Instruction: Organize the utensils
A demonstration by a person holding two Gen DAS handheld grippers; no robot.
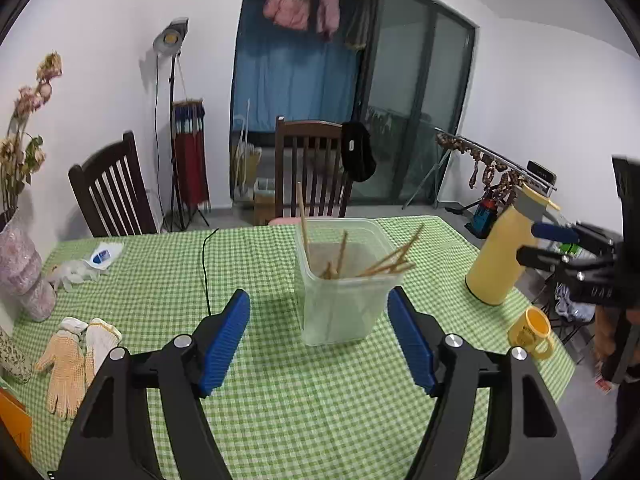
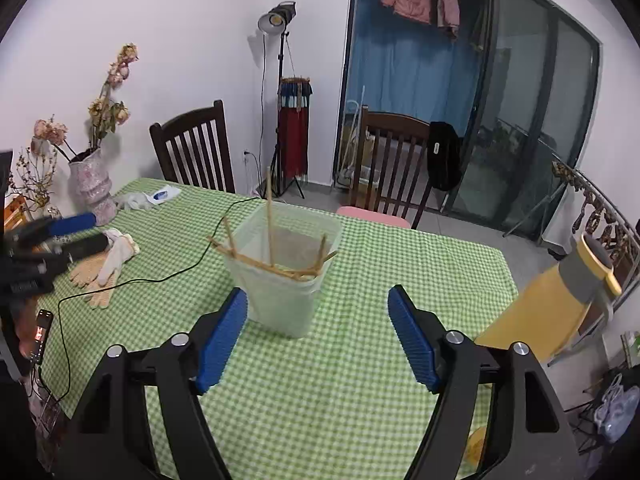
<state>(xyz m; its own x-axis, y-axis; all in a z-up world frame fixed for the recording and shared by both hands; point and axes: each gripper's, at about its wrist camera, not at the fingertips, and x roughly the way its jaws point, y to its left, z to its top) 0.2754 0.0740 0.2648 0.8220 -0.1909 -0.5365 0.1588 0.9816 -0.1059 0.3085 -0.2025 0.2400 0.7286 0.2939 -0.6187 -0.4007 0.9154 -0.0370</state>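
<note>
The thin wooden chopsticks (image 1: 384, 264) stand and lean inside a translucent square plastic tub (image 1: 344, 308) in the middle of the table's green-and-white checked cloth (image 1: 304, 400); one stick is nearly upright, the others slant across the rim with their long axes angled toward the tub's corners. No loose utensil shows on the cloth, so the sorting looks largely done. The tub lies straight ahead of the left hand-held gripper (image 1: 319, 338) and ahead, slightly left, of the right hand-held gripper (image 2: 318, 334); which is nearer cannot be told. Both grippers are spread wide and hold nothing. A yellow thermos jug (image 1: 500, 256) and a yellow mug (image 1: 532, 332) stand to the right, woven work gloves (image 1: 76, 356) to the left.
</note>
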